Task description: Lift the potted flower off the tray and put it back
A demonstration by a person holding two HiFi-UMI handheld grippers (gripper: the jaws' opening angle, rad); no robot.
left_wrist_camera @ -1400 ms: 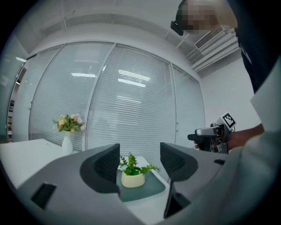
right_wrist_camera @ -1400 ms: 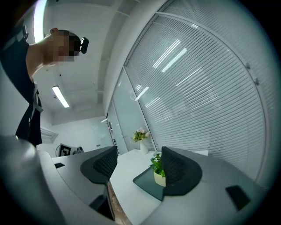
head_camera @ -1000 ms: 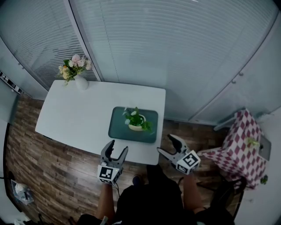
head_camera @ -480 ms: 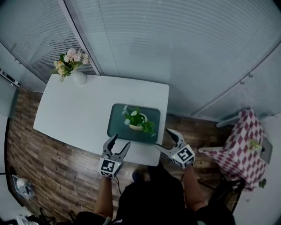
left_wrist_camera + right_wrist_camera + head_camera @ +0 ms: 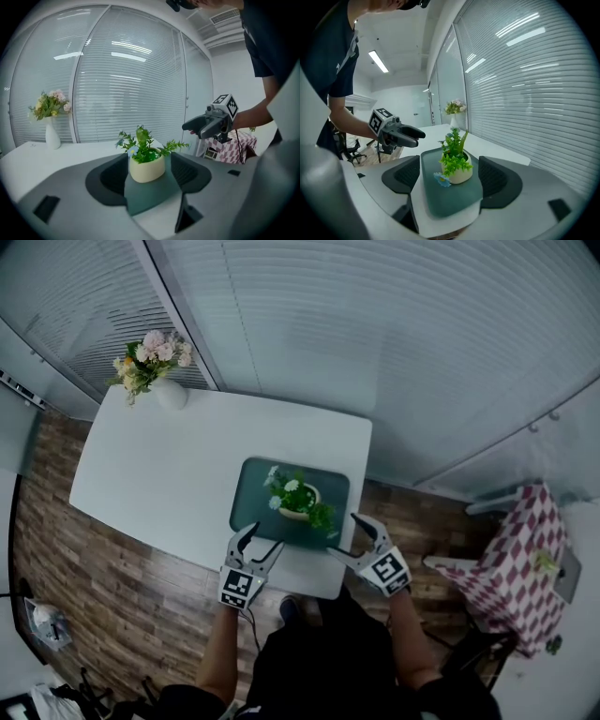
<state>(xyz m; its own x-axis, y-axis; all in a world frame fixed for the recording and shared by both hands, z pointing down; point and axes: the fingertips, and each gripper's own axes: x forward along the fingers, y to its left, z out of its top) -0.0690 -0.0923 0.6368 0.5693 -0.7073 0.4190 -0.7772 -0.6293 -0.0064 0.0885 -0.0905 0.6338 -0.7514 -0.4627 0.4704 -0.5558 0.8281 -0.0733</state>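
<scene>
the potted flower (image 5: 298, 500) stands mid-tray on the green tray (image 5: 251, 486) on the white table (image 5: 169, 474). left tongs (image 5: 261, 540) gape empty at the tray's near edge. right tongs (image 5: 345, 535), just opening wider, hold nothing beside its near right corner.

The head view looks steeply down from high above the counter (image 5: 169, 484), with the left tool (image 5: 261, 540) and right tool (image 5: 345, 535) at its near edge. Each tool view rides low behind its own jaws, close to the tray (image 5: 150, 194), looking nearly level across it toward the other tool. All three share the tray, the pot (image 5: 146, 169) between the tools, and the vase (image 5: 171, 395) beyond.
</scene>
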